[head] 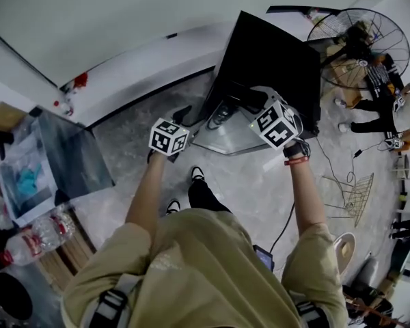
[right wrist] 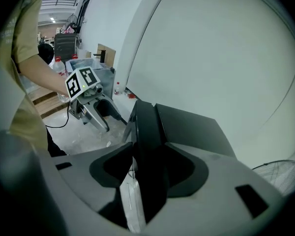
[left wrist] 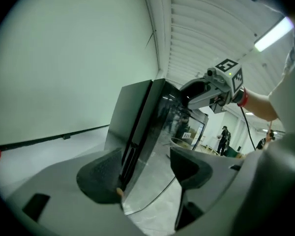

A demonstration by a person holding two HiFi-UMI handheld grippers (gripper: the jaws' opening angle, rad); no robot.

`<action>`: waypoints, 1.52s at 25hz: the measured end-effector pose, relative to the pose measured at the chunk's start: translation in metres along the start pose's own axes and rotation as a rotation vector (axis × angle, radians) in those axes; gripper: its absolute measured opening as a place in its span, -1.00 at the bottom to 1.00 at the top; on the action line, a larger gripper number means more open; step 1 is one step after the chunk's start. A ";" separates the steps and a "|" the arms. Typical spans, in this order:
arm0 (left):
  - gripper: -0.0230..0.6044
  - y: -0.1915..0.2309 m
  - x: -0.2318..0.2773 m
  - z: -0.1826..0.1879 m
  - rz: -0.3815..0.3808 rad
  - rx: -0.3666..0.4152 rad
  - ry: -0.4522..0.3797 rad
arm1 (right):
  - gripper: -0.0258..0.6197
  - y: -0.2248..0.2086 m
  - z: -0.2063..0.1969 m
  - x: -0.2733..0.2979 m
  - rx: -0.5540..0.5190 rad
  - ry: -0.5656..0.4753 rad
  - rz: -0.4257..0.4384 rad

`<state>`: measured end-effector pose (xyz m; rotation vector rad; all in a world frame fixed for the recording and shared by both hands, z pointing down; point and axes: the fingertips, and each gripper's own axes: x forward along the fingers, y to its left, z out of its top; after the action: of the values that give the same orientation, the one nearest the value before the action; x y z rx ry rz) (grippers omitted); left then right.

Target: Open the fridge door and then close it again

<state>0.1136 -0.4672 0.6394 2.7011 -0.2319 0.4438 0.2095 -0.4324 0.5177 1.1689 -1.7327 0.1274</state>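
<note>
A low black fridge stands on the floor against the white wall, its reflective glass door facing me. My left gripper hovers open at the door's left side; in the left gripper view its jaws frame the door's edge from a distance, with nothing between them. My right gripper reaches down over the fridge's top front. In the right gripper view the jaws straddle the door's black top edge and stand open around it.
A standing fan is right of the fridge. A glass-sided box and water bottles lie to the left. A wire rack and a cable are on the floor at right. People stand far off.
</note>
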 end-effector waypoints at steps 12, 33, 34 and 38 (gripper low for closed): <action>0.01 0.016 0.066 -0.033 -0.059 0.035 0.092 | -0.28 0.001 -0.001 0.003 0.004 0.054 0.080; -0.34 0.018 0.071 -0.040 0.016 0.063 0.152 | -0.28 0.003 0.000 0.004 0.012 0.064 0.074; -0.34 0.018 0.071 -0.040 0.015 0.074 0.160 | -0.28 0.003 0.000 0.005 0.012 0.064 0.073; -0.38 0.018 0.072 -0.042 -0.016 0.085 0.189 | -0.28 0.003 -0.001 0.006 0.009 0.075 0.074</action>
<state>0.1652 -0.4737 0.7064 2.7178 -0.1414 0.7150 0.2079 -0.4340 0.5240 1.0939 -1.7114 0.2214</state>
